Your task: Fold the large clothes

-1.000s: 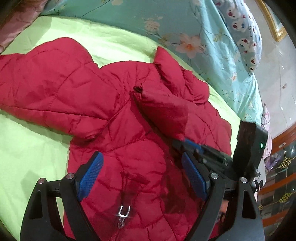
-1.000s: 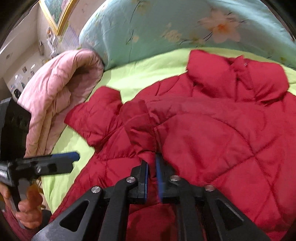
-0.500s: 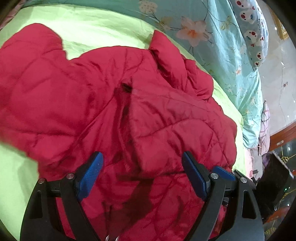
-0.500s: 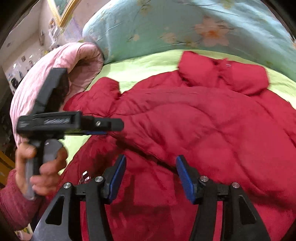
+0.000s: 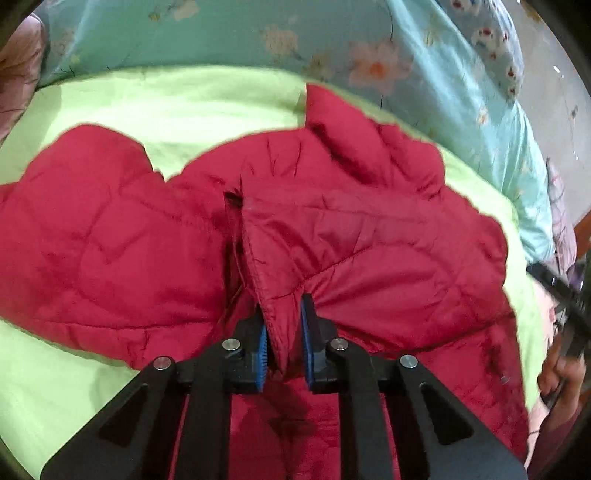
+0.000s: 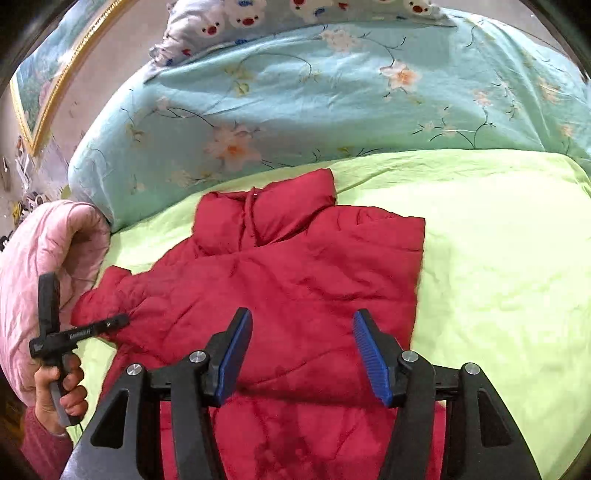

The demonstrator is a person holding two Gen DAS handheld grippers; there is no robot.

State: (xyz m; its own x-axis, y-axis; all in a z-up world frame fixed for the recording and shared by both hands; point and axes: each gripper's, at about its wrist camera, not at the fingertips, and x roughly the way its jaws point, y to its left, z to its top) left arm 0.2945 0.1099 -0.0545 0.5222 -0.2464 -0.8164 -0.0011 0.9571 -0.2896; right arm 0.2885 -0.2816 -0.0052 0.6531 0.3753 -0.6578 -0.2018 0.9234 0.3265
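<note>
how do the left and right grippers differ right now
The left gripper has its fingers pinched shut on a fold of the red jacket; the right gripper has its fingers spread wide and grips nothing. The left one touches the fabric, while the right one hangs above the jacket, apart from it. Both have black frames and blue pads, and both point toward the jacket's collar.

Pretty standard bedroom setup: a bed with a lime green sheet (image 6: 498,258), a big teal floral duvet (image 6: 295,110) bunched along the far side, a cartoon-animal print pillow (image 6: 295,11) on top of it, and a pink quilt (image 6: 44,266) rolled up at the left. Gold-framed picture (image 6: 33,92) on the wall behind.
</note>
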